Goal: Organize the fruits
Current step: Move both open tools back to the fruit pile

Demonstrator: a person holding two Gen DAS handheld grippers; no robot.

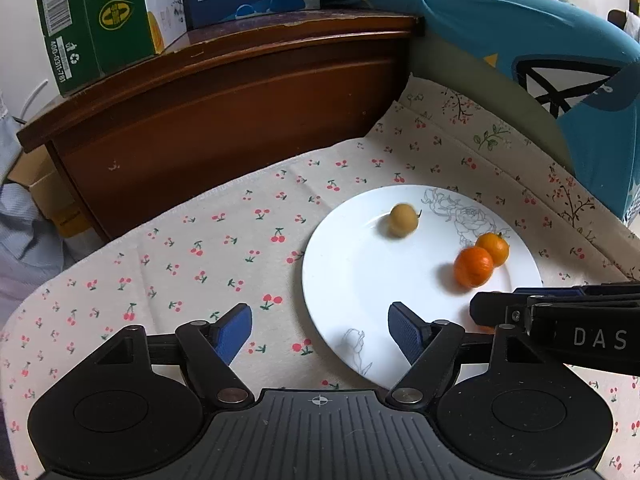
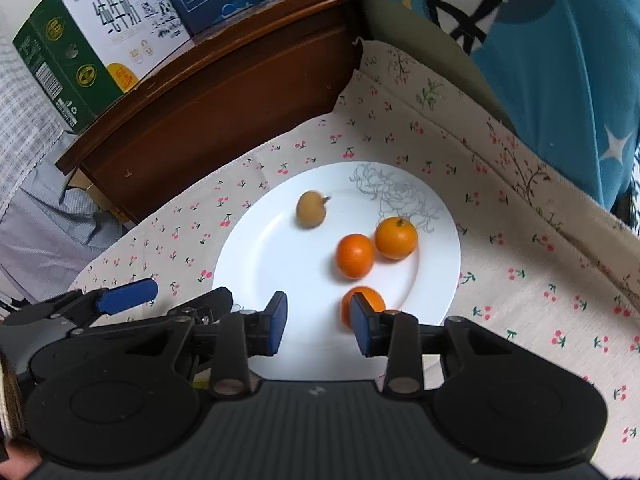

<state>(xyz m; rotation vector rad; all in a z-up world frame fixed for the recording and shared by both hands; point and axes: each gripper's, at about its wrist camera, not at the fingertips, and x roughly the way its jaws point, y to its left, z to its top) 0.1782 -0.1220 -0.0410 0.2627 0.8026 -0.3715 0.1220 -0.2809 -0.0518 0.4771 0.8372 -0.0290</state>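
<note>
Four fruits already sit on the white plate (image 2: 248, 256): a tan fruit (image 2: 310, 209) far left, three oranges (image 2: 355, 256) right. Left gripper (image 1: 320, 332) and right gripper (image 2: 318, 320) hover spread, empty; little seems left.

Tan fruit (image 2: 310, 210) on plate (image 2: 280, 264) blurred; type undetermined. Nearest orange (image 2: 368, 300) partly hidden behind right gripper (image 2: 318, 326) pad. Green box (image 1: 86, 20) cut off by top edge; small print unreadable
</note>
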